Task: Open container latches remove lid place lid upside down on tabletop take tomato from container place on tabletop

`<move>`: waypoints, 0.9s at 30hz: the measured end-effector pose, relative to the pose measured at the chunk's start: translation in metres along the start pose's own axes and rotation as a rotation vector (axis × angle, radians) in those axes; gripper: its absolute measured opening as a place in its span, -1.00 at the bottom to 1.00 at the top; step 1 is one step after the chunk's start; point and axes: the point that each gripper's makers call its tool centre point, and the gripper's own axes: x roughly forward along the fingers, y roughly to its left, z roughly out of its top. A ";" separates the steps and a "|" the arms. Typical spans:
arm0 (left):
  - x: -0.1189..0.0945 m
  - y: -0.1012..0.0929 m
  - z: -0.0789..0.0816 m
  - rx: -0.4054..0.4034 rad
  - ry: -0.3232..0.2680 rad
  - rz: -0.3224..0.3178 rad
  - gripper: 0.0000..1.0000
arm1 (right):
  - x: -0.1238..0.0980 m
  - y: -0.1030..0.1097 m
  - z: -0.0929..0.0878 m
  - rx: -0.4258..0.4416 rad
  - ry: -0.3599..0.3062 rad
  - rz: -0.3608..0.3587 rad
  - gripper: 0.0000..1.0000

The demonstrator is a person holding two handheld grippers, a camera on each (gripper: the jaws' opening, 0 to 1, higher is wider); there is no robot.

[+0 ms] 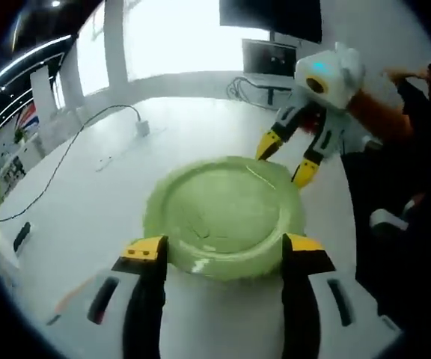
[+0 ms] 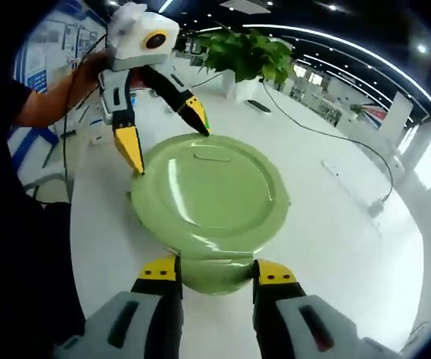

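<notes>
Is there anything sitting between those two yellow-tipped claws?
Yes: the round green container, lid on, sits between the left gripper and right gripper, plain in the right gripper view.

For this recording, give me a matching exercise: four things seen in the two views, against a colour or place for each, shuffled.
Things:
1. container lid
2. tabletop
3. potted plant
4. cable

Descriptions:
A. white
B. dark, trailing across the table to a small white plug
C. pale green, round, on the container
D. leafy, standing beyond the container in the right gripper view

Pairs: 1-C, 2-A, 3-D, 4-B
</notes>
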 end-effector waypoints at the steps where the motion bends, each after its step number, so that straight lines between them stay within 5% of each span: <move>1: -0.004 -0.002 -0.004 -0.041 -0.020 0.054 0.06 | 0.000 0.001 0.000 0.002 0.001 -0.002 -0.36; 6: -0.014 -0.031 -0.009 -0.122 -0.190 0.182 0.06 | 0.001 0.000 -0.001 0.006 -0.015 -0.009 -0.36; 10: -0.017 -0.039 -0.013 -0.203 -0.221 0.301 0.03 | 0.002 -0.001 0.000 0.007 -0.025 -0.016 -0.36; 15: -0.018 -0.032 -0.023 -0.119 -0.222 0.475 -0.32 | 0.000 0.003 0.000 0.035 -0.048 -0.043 -0.36; 18: -0.011 -0.037 -0.024 -0.116 -0.246 0.477 -0.36 | -0.003 0.005 0.000 0.061 -0.081 -0.066 -0.37; 19: -0.014 -0.030 -0.026 0.008 -0.195 0.524 -0.45 | -0.004 0.005 0.000 0.071 -0.088 -0.063 -0.37; 27: -0.015 -0.027 -0.023 0.032 -0.201 0.361 -0.44 | -0.018 0.022 -0.001 0.147 -0.141 -0.103 -0.38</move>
